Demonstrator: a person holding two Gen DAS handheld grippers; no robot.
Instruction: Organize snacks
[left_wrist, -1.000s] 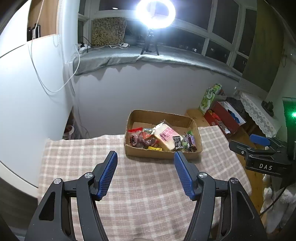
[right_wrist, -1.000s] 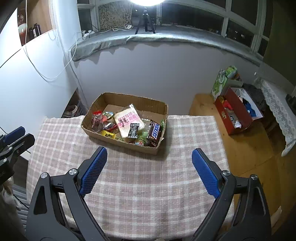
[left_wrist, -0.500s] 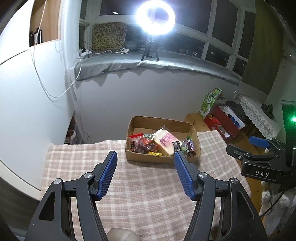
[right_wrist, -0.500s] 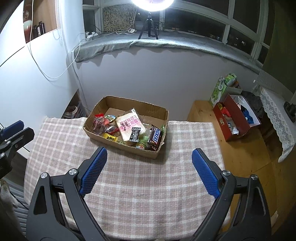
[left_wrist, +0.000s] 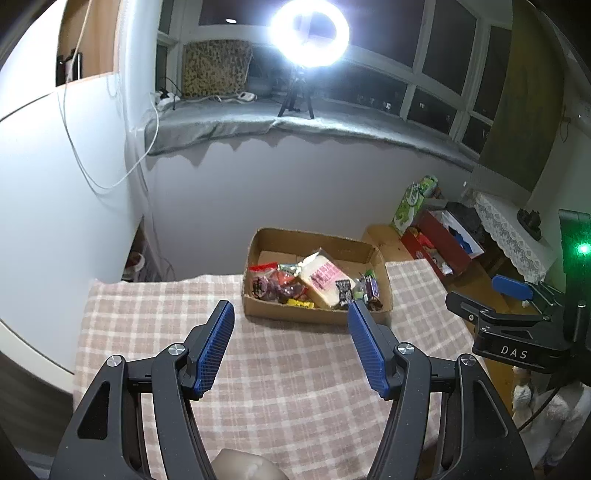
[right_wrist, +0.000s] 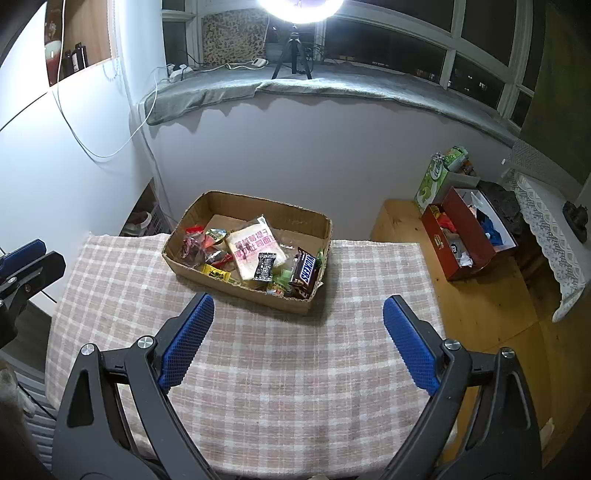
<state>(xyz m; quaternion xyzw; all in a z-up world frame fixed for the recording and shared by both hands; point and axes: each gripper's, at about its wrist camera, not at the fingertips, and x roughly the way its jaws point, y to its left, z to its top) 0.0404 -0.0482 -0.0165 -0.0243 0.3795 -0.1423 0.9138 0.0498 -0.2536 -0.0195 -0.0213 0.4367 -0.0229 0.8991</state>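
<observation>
A shallow cardboard box (left_wrist: 306, 236) (right_wrist: 258, 205) sits at the far edge of a table with a checked cloth (left_wrist: 288, 373) (right_wrist: 295, 354). It holds several snacks: a pale bread pack with pink print (left_wrist: 321, 278) (right_wrist: 255, 247), a Snickers bar (right_wrist: 306, 267), a small black packet (right_wrist: 265, 266), red wrappers (left_wrist: 264, 286) (right_wrist: 195, 243) and a yellow packet (right_wrist: 216, 273). My left gripper (left_wrist: 290, 317) is open and empty, high above the cloth in front of the box. My right gripper (right_wrist: 297, 306) is open wide and empty, also short of the box.
The right gripper shows at the right of the left wrist view (left_wrist: 517, 321). The left gripper shows at the left edge of the right wrist view (right_wrist: 22, 262). A red box (right_wrist: 469, 236) and a green carton (right_wrist: 436, 181) stand on the wooden floor to the right. A white wall is close on the left.
Both grippers have pulled back and up from the box, which now looks smaller and farther. Both stayed open and empty.
</observation>
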